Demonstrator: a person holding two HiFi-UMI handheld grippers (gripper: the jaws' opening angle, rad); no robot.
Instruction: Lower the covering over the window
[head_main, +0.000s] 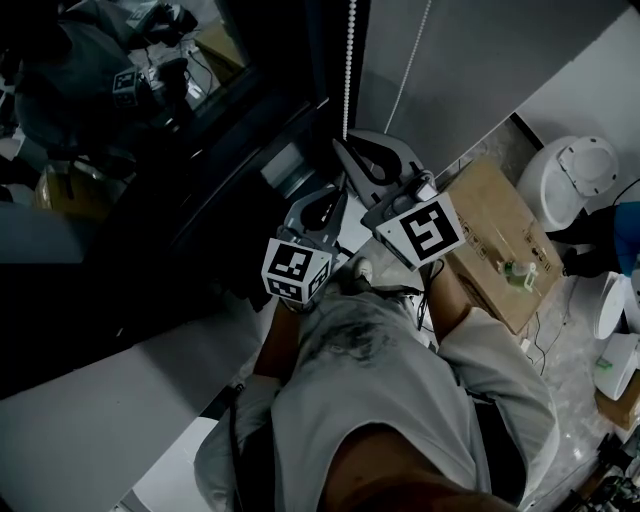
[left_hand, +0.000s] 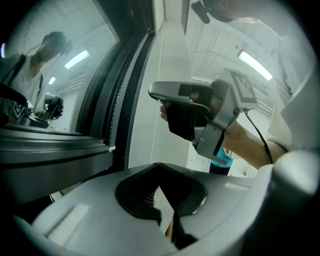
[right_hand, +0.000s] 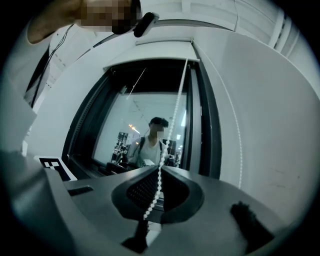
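A white bead chain (head_main: 349, 60) hangs beside the dark window (head_main: 150, 150). In the right gripper view the bead chain (right_hand: 172, 115) runs down into my right gripper (right_hand: 161, 167), whose jaws are shut on it. The window glass (right_hand: 145, 125) shows bare there, with only reflections. My left gripper (left_hand: 159, 164) sits just below the right gripper (left_hand: 155, 92), jaws shut. A thin strand of the chain (left_hand: 159, 60) drops straight into their tip. In the head view the right gripper (head_main: 345, 145) is ahead of the left gripper (head_main: 335, 195), both close to the window frame.
A second strand of the cord (head_main: 415, 50) hangs against the grey wall to the right. A cardboard box (head_main: 500, 240) lies on the floor at right, with a white round appliance (head_main: 580, 170) beyond it. The window sill (head_main: 100, 400) juts out at lower left.
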